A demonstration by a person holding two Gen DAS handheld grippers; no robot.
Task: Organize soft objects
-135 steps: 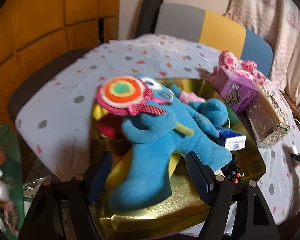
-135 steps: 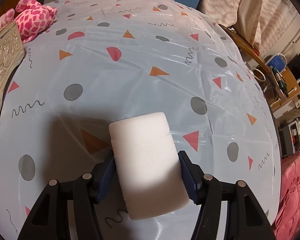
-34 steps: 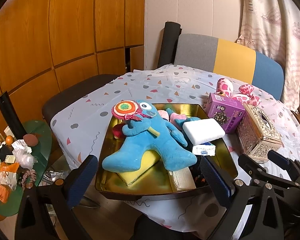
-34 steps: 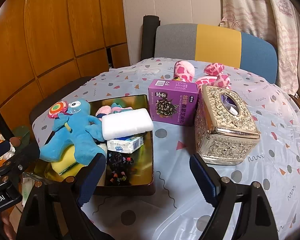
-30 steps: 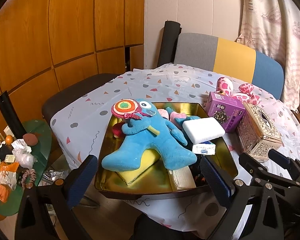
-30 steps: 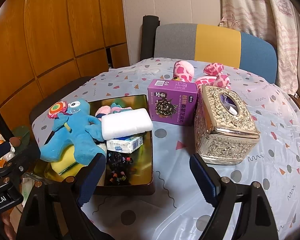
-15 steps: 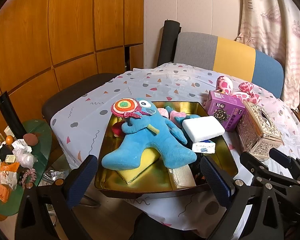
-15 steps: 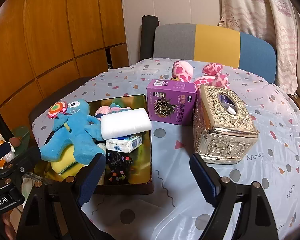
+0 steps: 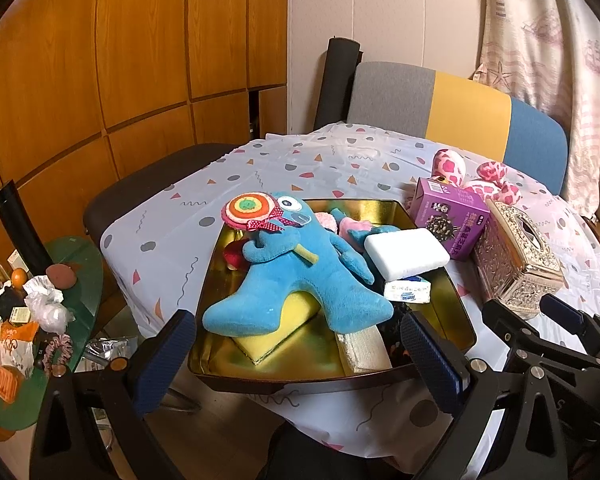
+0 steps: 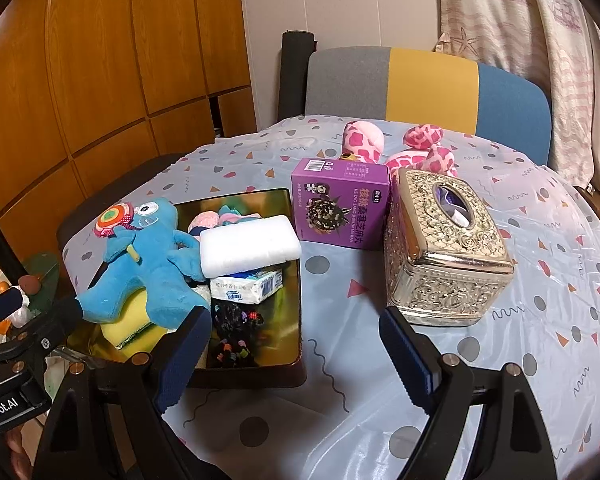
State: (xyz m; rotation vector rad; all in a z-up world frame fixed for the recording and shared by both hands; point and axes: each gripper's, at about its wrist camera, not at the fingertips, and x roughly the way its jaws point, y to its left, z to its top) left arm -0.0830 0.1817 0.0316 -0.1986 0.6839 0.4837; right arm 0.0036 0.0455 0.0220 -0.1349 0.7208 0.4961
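A gold tray (image 9: pixel 396 208) (image 10: pixel 296 320) sits on the table's near left. In it lie a blue plush monster (image 9: pixel 300 276) (image 10: pixel 148 268) on a yellow sponge (image 9: pixel 276 328) (image 10: pixel 132 320), a white foam block (image 9: pixel 406 252) (image 10: pixel 248 244), a tissue pack (image 10: pixel 246 288) and small pink plush pieces (image 9: pixel 354 226). A pink spotted plush (image 9: pixel 476 178) (image 10: pixel 396 148) lies on the table behind the purple box. My left gripper (image 9: pixel 300 356) is open and empty, held back before the tray's near edge. My right gripper (image 10: pixel 296 348) is open and empty above the tablecloth right of the tray.
A purple box (image 9: pixel 452 216) (image 10: pixel 340 208) and an ornate silver tissue box (image 9: pixel 516 256) (image 10: pixel 444 248) stand right of the tray. A grey, yellow and blue chair (image 10: pixel 428 80) is behind the table. A green side table (image 9: pixel 32 312) with clutter is at the left.
Since 4.5 s ago both grippers have let go and pulled back: the blue plush and the white foam block now lie in the tray. Over the last second almost nothing moved.
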